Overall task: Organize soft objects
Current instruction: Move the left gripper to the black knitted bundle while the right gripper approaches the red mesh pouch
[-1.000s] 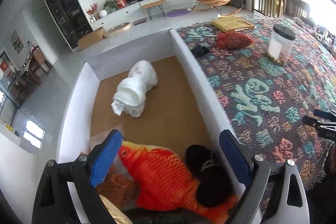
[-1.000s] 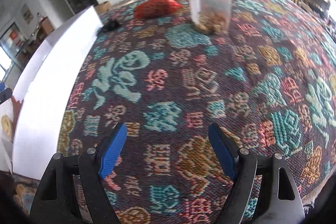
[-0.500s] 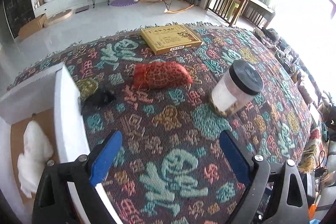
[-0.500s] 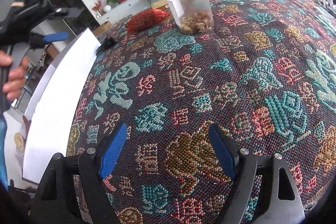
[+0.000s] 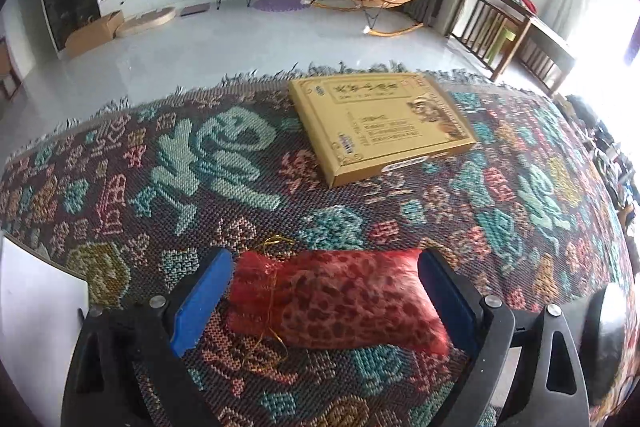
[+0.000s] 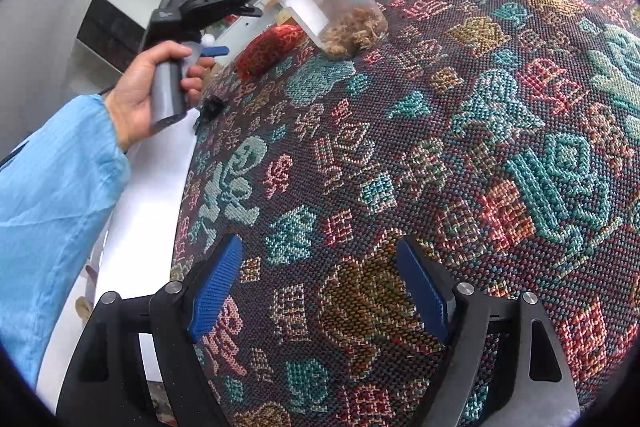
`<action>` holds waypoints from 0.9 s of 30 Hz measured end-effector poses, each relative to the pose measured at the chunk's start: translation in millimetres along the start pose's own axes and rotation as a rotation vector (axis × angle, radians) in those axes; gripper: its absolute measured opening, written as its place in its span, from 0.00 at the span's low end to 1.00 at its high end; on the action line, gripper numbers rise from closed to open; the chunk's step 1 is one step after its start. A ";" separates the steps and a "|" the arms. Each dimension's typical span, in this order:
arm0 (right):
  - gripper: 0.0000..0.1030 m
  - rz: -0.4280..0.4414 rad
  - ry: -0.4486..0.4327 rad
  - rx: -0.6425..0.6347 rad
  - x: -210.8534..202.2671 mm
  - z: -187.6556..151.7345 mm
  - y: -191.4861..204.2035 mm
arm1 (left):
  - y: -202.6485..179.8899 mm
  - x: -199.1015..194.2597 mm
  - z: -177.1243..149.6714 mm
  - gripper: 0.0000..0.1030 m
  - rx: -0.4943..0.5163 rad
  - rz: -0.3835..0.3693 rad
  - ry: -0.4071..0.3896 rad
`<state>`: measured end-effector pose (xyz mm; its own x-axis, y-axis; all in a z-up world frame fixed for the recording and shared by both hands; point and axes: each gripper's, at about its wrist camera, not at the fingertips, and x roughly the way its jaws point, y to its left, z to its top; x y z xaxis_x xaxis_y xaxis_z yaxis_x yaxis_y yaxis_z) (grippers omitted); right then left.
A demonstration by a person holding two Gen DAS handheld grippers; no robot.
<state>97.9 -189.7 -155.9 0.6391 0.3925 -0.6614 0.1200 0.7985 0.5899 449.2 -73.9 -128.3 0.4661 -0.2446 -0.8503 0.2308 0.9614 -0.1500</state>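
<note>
Left gripper is now sitting over the red pouch, having swung away from the white box; jaws spread, straddling it, not yet clamped. Pouch is lying just near-side of the yellow box. Right gripper is idling, released, empty.

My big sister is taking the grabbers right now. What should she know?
Left gripper: open, fingers on both sides of the red pouch, which lies on the patterned cloth; not squeezed yet.
Right gripper: open, empty, over bare cloth.
The white box wall is to the left.
A small black item lies by that wall.
Left to do: close on the pouch and carry it to the box.
</note>
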 end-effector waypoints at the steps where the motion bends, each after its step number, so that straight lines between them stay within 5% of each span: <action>1: 0.80 0.002 -0.001 0.002 -0.1 0.0 -0.2 | 3.3 14.0 -3.3 0.91 -0.014 0.006 0.033; 3: 0.80 0.005 -0.002 0.004 0.6 -0.4 -0.3 | 8.4 38.5 -14.4 0.91 -0.022 -0.002 0.118; 4: 0.80 0.009 -0.003 0.008 0.6 -0.5 -0.6 | 7.8 33.6 -18.7 0.90 0.001 -0.008 0.071; 6: 0.80 0.014 -0.006 0.018 0.0 -0.6 -1.8 | 8.3 25.8 -25.8 0.61 0.020 -0.043 0.046; 7: 0.80 0.016 -0.008 0.022 -0.3 -0.6 -2.5 | 10.5 22.6 -29.5 0.37 0.011 -0.097 0.058; 8: 0.80 0.015 -0.012 0.026 -0.8 -0.8 -2.9 | 12.2 15.7 -34.6 0.33 0.001 -0.129 0.062; 11: 0.80 0.007 -0.025 0.035 -5.2 -0.8 -5.7 | 8.3 -7.9 -60.4 0.30 0.046 -0.161 0.092; 15: 0.80 0.013 -0.090 0.069 -19.1 -0.3 -12.4 | -2.8 -53.2 -125.6 0.30 0.061 -0.305 0.176; 18: 0.80 0.024 -0.216 0.113 -42.9 -1.4 -21.4 | -36.5 -95.1 -169.4 0.47 0.140 -0.468 0.161; 20: 0.82 0.017 -0.291 0.147 -58.4 -3.1 -29.6 | -62.7 -117.2 -187.0 0.94 0.200 -0.497 0.119; 24: 0.83 0.014 -0.347 0.179 -73.8 -7.3 -38.5 | -83.0 -136.8 -193.8 0.98 0.251 -0.456 0.075; 27: 0.84 -0.003 -0.319 0.073 -72.0 -1.1 -21.8 | -67.3 -145.7 -184.7 0.98 0.217 -0.380 0.084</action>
<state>48.4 -234.9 -121.6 0.8432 0.2181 -0.4914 0.1691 0.7600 0.6275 208.0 -79.6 -87.6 0.2450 -0.5556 -0.7945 0.5505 0.7543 -0.3577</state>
